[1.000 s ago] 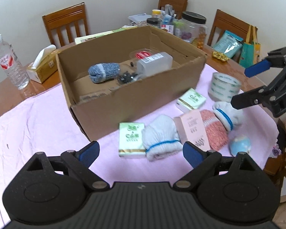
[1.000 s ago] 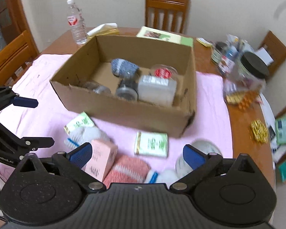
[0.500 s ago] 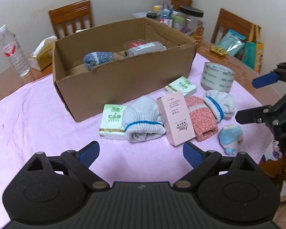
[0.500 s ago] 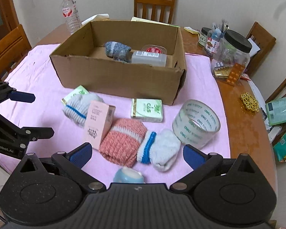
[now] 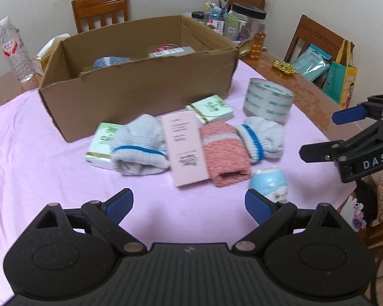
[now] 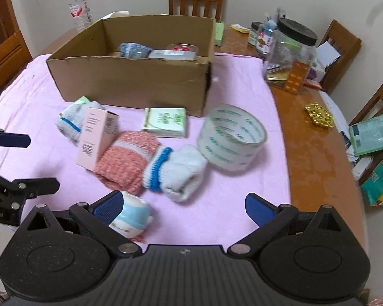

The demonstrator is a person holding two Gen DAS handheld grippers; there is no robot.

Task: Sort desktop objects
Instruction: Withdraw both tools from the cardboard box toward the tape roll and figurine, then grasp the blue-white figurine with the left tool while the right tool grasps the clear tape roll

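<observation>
While both of your hand-held grippers hang empty above the near edge of the bench (image 6: 316, 137), the sort looks only partly done, judging by what lies where. Left hand-held gripper (image 5: 189, 204) is spread wide, nothing btwn its pads; right hand-held gripper (image 6: 183, 205) is spread too, w/ the small blue figurine (image 6: 130, 216) lying just beside its left pad, not gripped.

Already in the cardboard box (image 6: 130, 81): a blue-grey sock (image 6: 134, 49), a clear flat container (image 6: 171, 54) and a red-lidded tub (image 6: 182, 48).

Still out on the pink cloth (image 5: 38, 153), near side of the box:
- 2 green tissue packs (image 6: 166, 122)
- 2 white socks w/ blue bands (image 5: 138, 150)
- pink carton (image 5: 185, 148)
- pink knit sock (image 5: 223, 153), touching the carton
- tape roll (image 6: 232, 137), far right
- the figurine, nearest you

So approx 8 items left vs 3 done.

View diffs: right wrist cam looks deeper into the box and shows the carton propped up on the pink sock; it also shows the jar (image 6: 291, 48) and blister pack at far right. Left wrist cam shows both tissue packs clearly, plus the green bag (image 5: 340, 86) on the chair, which the other cam misses.
</observation>
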